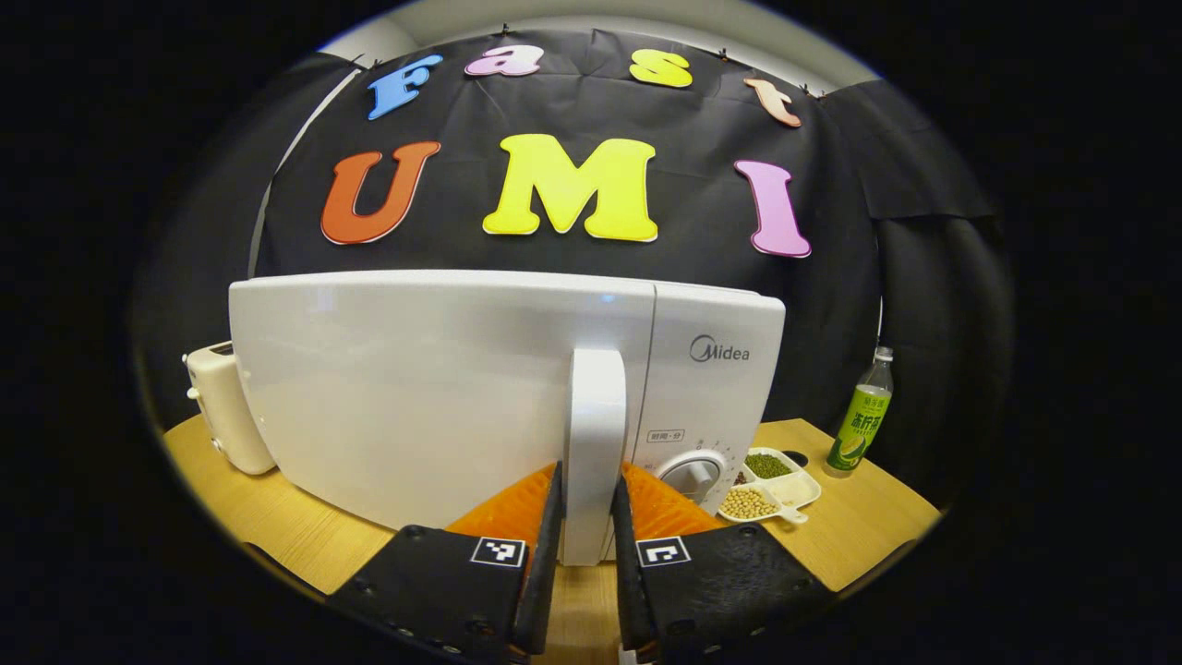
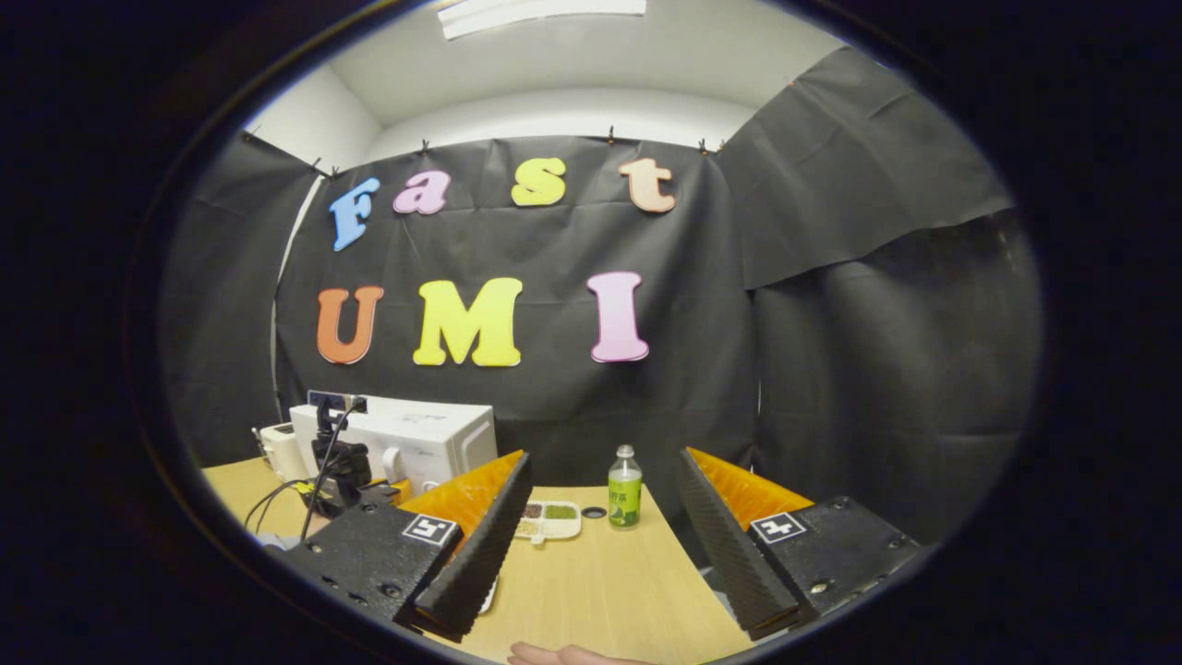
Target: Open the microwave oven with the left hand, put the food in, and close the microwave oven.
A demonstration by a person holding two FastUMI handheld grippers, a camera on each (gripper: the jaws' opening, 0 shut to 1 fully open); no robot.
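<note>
Here, left gripper (image 1: 585, 517) clamped on microwave (image 1: 443, 388) door handle (image 1: 594, 434).

The left gripper view is facing the microwave (image 1: 499, 388) close up, while the right gripper view is looking from farther back; both are sharing the microwave (image 2: 406, 439) and bottle (image 2: 625, 499).

1. This is a recording booth dressed up as a small kitchen corner, not a real home.
2. Black cloth (image 2: 831, 305) is clipped up as the walls, with a plain white ceiling and a strip light (image 2: 540, 11) above it.
3. A wooden worktop (image 2: 600, 582) carries kitchen things: a white microwave (image 1: 443, 388), a cream toaster (image 1: 222, 406) beside it, a divided dish of beans (image 1: 771, 485) and a green drink bottle (image 2: 625, 489).
4. Recording gear is here too: a hand-held gripper (image 2: 596, 545) with printed square markers, and another device (image 2: 337, 466) trailing cables near the microwave.
</note>
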